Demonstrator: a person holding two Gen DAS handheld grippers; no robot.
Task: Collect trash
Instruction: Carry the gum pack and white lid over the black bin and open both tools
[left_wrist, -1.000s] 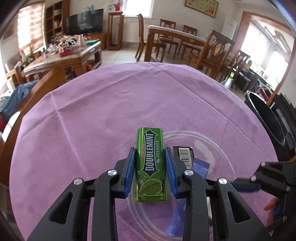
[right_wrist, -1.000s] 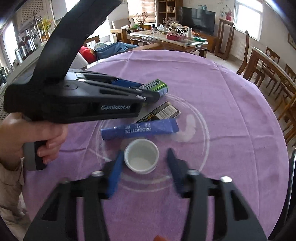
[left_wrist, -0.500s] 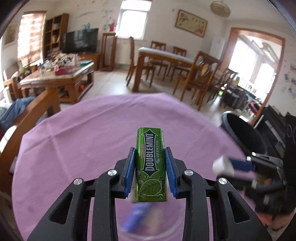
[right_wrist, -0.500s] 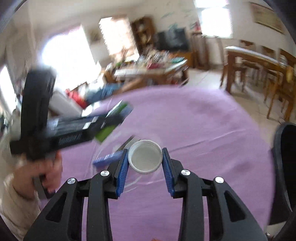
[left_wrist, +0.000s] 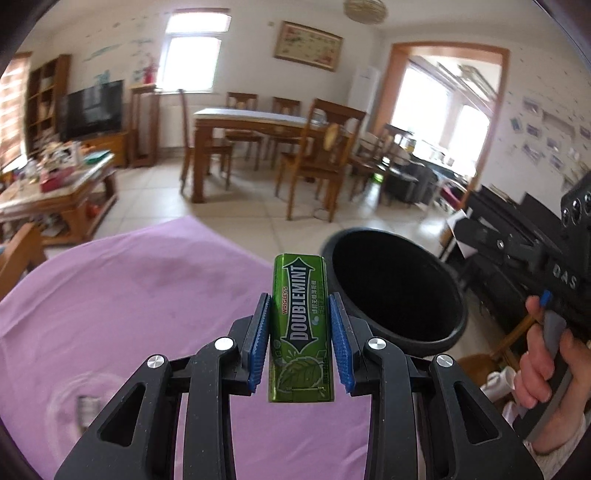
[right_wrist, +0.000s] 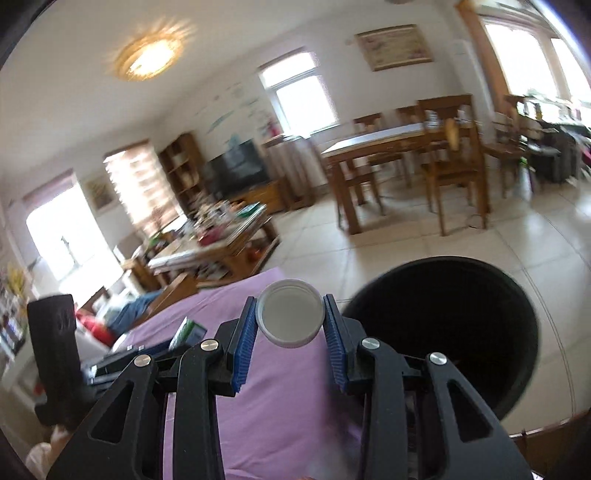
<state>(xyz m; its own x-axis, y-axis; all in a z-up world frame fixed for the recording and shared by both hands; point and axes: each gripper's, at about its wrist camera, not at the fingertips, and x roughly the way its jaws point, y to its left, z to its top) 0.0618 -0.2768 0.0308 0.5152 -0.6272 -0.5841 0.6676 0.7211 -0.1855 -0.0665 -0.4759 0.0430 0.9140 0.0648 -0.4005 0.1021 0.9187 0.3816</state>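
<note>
Purple tablecloth receded, black bin nearer.

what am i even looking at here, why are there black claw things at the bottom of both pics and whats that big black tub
There is no robot here. A person carries a handheld grasping tool in each hand, and each one has a wide-angle camera looking forward along its two fingers, so the black arms and blue pads at the bottom of each picture belong to the tool itself.

The left wrist view shows the left tool clamped on a green Doublemint gum pack. At its right edge you see the person's hand holding the other handle.

The right wrist view shows the right tool gripping a white plastic lid.

Below lies a table under a purple cloth, with a blurred scrap at its lower left. The black tub is a bin beside the table, probably where both pieces go.
</note>
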